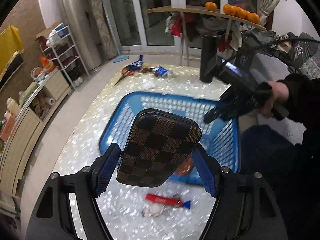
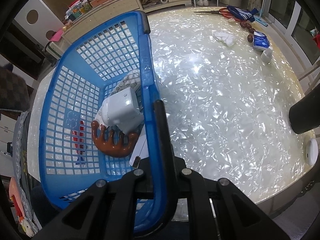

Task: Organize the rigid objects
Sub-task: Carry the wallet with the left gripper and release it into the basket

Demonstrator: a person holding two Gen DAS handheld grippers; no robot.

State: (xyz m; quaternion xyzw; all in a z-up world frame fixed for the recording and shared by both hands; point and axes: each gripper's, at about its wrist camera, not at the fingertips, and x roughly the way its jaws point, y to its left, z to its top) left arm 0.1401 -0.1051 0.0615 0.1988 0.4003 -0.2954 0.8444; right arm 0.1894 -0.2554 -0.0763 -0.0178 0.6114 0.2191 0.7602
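One case [image 1: 159,150], one basket [image 1: 112,132].

no legible text, labels or numbers anywhere

Table: I see a pearly white shimmering top [image 2: 220,92].
Middle: the blue basket [image 2: 149,76] stands on it.
Far edge: scissors [image 2: 216,11], a blue tissue pack [image 2: 260,43], a crumpled white tissue [image 2: 224,37].
Near edge: a red wrapped bar [image 1: 164,200].
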